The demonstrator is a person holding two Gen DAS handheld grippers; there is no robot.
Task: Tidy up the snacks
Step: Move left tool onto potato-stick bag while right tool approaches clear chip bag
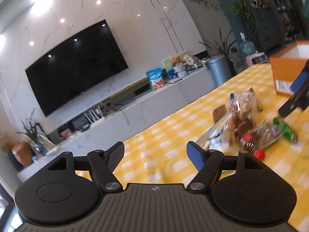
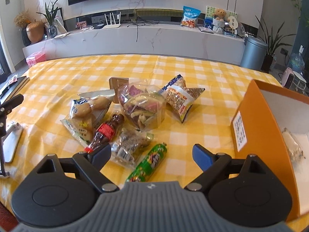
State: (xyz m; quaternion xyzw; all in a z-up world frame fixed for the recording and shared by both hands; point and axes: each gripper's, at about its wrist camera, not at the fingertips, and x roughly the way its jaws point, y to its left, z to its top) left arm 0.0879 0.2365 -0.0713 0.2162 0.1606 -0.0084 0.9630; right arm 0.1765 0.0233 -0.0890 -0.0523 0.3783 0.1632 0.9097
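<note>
Snack pile sits mid tabletop (image 2: 58, 73), on yellow-white check cloth, w/ bare cloth all round it. Right gripper (image 2: 151, 154) spread wide, nothing btwn jaws, just above green tube-shaped snack pack (image 2: 149, 164). Small cola bottle w/ red label (image 2: 106, 132) just left of it. Orange cardboard box w/ white inside (image 2: 256, 127) at right edge, near wall close to right gripper. Left gripper (image 1: 155, 155) released, empty, over bare cloth near the tabletop's left edge, pile to its right.
</note>
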